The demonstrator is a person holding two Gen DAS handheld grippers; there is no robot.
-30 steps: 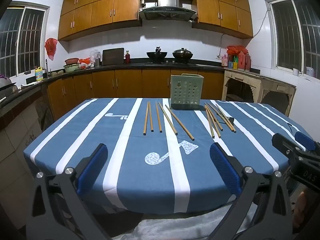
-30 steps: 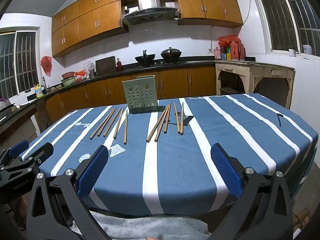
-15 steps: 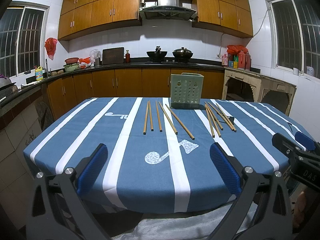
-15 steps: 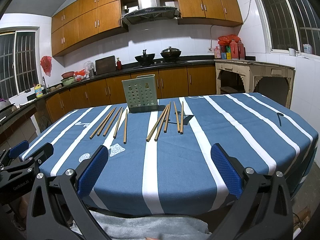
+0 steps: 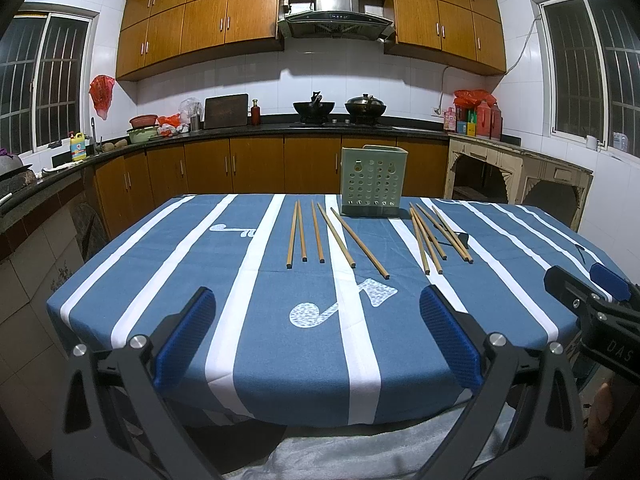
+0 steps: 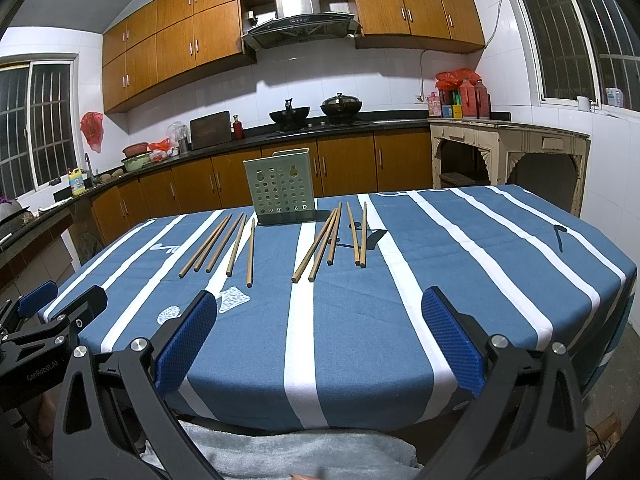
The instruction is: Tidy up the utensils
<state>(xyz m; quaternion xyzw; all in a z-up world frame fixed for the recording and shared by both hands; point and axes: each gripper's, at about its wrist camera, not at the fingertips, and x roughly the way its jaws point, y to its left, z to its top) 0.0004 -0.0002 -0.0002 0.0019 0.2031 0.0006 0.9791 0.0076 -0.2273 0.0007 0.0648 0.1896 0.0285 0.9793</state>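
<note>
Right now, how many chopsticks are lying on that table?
10: five chopsticks lie left of the green holder, five more right of it, all on the striped tablecloth. Any inside the holder would be hidden.

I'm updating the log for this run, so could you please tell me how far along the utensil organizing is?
Nothing looks done yet. The green holder stands at the table's far side with no chopstick visibly in it. Nothing is in hand: the left gripper and right gripper are both open, back at the near edge. All is left: five chopsticks to the holder's left and five more to its right lie flat on the striped cloth.
</note>
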